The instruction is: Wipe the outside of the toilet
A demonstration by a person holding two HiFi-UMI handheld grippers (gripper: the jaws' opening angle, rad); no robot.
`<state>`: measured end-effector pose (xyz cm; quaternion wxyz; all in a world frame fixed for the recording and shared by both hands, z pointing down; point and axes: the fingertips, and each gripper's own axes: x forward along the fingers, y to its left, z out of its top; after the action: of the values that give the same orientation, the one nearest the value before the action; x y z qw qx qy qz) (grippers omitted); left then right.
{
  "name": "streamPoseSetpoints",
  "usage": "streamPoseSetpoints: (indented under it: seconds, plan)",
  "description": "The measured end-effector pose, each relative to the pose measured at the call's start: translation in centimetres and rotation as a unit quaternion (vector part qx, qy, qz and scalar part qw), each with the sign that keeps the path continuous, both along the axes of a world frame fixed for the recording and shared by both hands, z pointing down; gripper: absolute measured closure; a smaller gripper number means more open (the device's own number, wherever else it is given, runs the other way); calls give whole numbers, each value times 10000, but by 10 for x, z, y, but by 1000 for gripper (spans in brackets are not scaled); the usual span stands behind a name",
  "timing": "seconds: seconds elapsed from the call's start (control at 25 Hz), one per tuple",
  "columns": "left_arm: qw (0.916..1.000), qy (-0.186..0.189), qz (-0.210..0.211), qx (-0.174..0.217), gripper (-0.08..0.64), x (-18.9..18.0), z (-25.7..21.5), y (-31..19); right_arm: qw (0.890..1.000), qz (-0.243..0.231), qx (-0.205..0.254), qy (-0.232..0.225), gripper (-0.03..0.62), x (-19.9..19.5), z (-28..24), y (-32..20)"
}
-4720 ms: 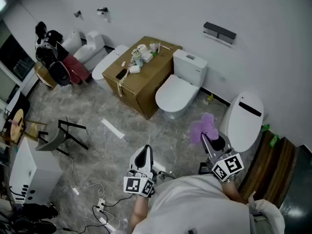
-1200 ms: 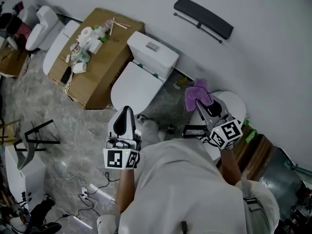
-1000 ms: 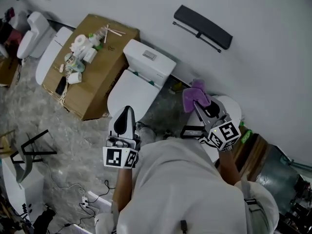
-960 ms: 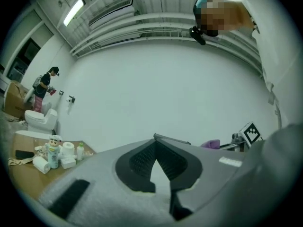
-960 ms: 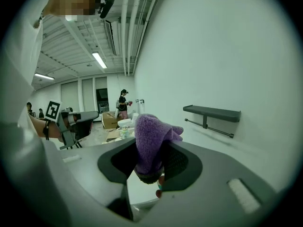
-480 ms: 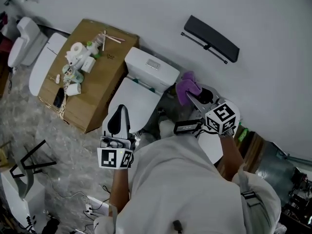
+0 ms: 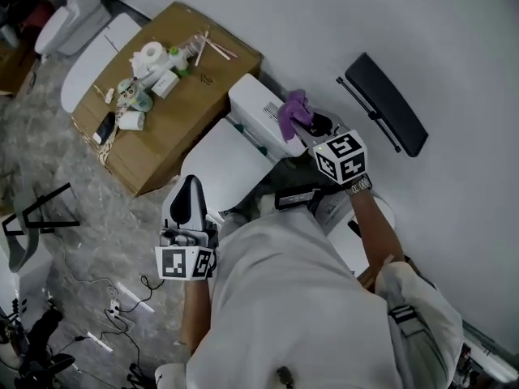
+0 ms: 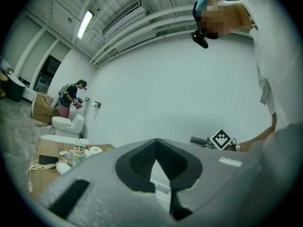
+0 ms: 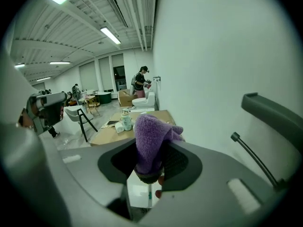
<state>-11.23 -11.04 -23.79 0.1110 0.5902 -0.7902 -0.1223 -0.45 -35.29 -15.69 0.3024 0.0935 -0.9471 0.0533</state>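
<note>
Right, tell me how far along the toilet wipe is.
Done: the right gripper is shut on the purple cloth. In hand: the cloth hangs over the toilet tank; contact unclear. Left: wiping the tank and lid. The left gripper is shut, empty.

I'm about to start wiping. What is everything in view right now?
toilet: one, white, lid down, against the wall
purple cloth: one, above the toilet's tank
cardboard box: one, brown, left of the toilet
toilet roll: one, white, on the box among other small items
phone: one, black, on the box
other toilets: at least two, white, top left beyond the box
wall rail: one, black, on the wall right of the toilet
cables: several, white, floor at bottom left
shirt: white, the person's
left tongs: shut, empty, in front of the toilet
right tongs: shut on the cloth
</note>
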Motion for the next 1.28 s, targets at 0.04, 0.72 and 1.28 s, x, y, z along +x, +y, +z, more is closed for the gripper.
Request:
streamPoseSetpoints:
  seconds: [0.04,0.72,1.28]
  plan:
    - [10000,-21,-93,-27,555,-1,1,-6,9999,-88,-48,-4,454,-12,6,-10]
    - [9878,-211,-1518,-262,554,-5,4,-65,9860,-291,-1030,1278,454,-165,176,-115]
    - [9844,92,-1677,-515,555,-1,27,-51,9688,-34,-1224,2154,454,-153,264,-136]
